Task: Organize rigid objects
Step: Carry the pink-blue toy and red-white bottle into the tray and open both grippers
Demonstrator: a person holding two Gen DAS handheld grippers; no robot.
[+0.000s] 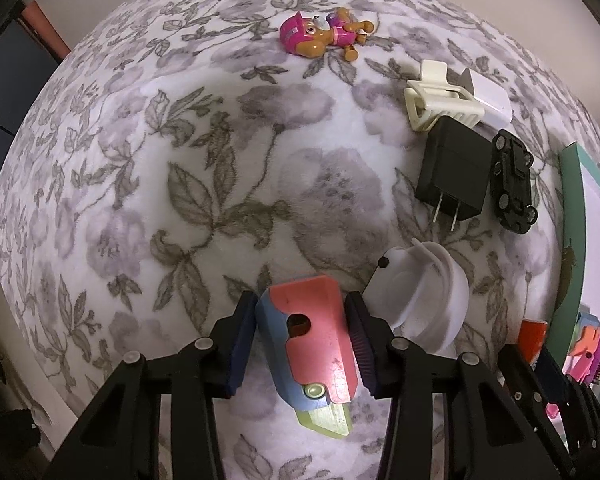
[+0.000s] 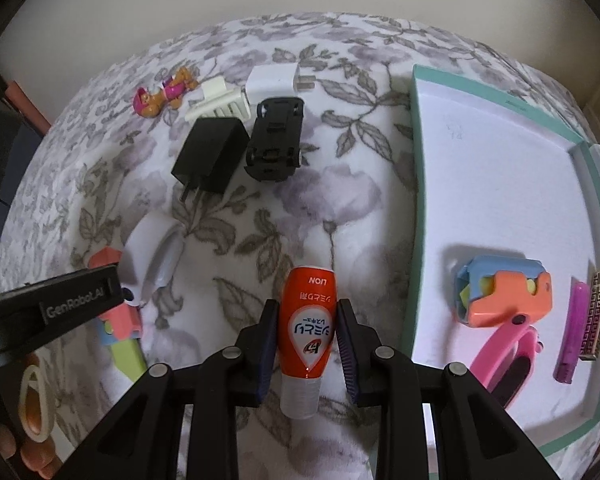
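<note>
A patterned blanket [image 2: 260, 240] covers the surface, with a shallow tray [image 2: 416, 208] lying on its right side. On the blanket, left of the tray, a toy car [image 2: 276, 144] lies upside down, and a plug adapter [image 2: 212, 154] lies just beside it on the left. Behind those two sit a hair claw clip [image 2: 220, 102] and a small charger block [image 2: 274, 80], touching each other. A toy dog figure [image 2: 164, 94] lies further left, apart from them. In front of the adapter rests a rounded holder [image 2: 152, 256]. Inside the tray, near its front end, a folding toy knife [image 2: 500, 292] lies on a curved band [image 2: 496, 352], with a slim tube [image 2: 572, 336] and a patterned bar [image 2: 596, 316] side by side to their right.
</note>
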